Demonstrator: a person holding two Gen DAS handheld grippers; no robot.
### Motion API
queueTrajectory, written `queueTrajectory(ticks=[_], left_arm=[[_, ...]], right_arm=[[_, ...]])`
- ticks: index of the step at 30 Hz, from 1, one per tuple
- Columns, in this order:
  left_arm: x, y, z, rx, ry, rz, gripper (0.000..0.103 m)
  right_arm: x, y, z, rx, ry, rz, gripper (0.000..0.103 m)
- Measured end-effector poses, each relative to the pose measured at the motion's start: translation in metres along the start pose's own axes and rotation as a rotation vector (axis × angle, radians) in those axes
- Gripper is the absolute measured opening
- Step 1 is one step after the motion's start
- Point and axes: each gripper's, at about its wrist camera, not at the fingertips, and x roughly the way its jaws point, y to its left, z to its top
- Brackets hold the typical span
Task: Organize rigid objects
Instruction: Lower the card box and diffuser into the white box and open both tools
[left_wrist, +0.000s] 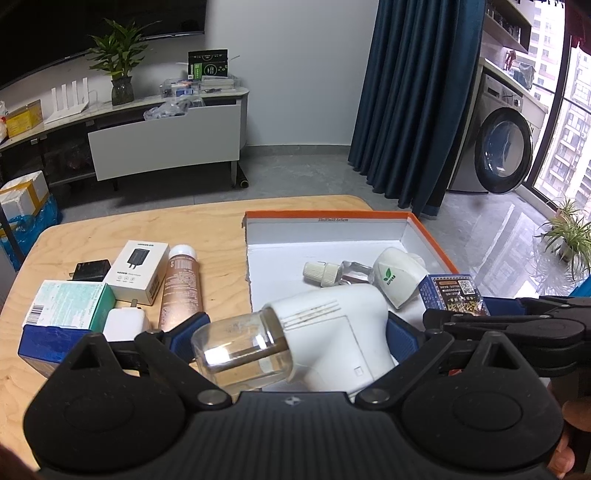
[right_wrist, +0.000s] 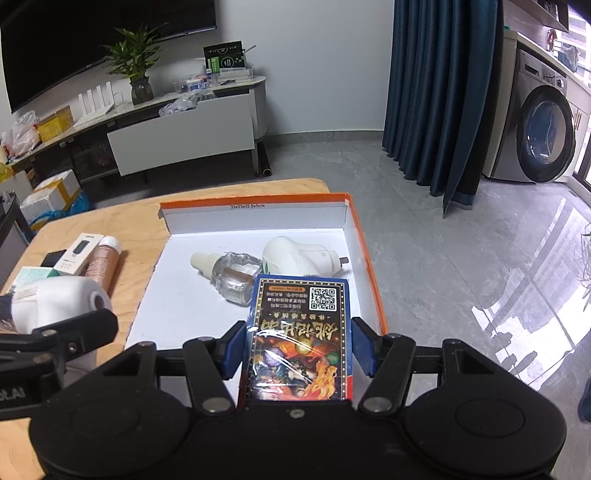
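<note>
My left gripper (left_wrist: 295, 328) is shut on a white plug-in device with a clear bottle (left_wrist: 317, 332), held over the near left edge of the orange-rimmed white box (left_wrist: 325, 227). My right gripper (right_wrist: 299, 343) is shut on a blue card pack (right_wrist: 301, 328), held over the box's (right_wrist: 255, 216) near right part. In the box lie a clear refill bottle with a cream cap (right_wrist: 229, 271) and a white plug-in diffuser (right_wrist: 299, 254). The left gripper's device also shows in the right wrist view (right_wrist: 62, 302).
On the wooden table (left_wrist: 214, 221) left of the box lie a brown tube (left_wrist: 181, 288), a white charger box (left_wrist: 138, 271), a black adapter (left_wrist: 90, 271), a teal carton (left_wrist: 70, 308) and a white plug (left_wrist: 123, 321). The table edge is behind the box.
</note>
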Motion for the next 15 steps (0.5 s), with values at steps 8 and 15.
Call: queueTrajectory(ticks=[8, 15], left_arm=[[0.007, -0.003, 0.001, 0.008, 0.010, 0.001, 0.100], [0.022, -0.016, -0.002, 0.024, 0.035, -0.021, 0.100]], right_arm=[[-0.001, -0.003, 0.002, -0.006, -0.022, -0.022, 0.071], [-0.025, -0.019, -0.001, 0.039, -0.083, -0.080, 0.072]])
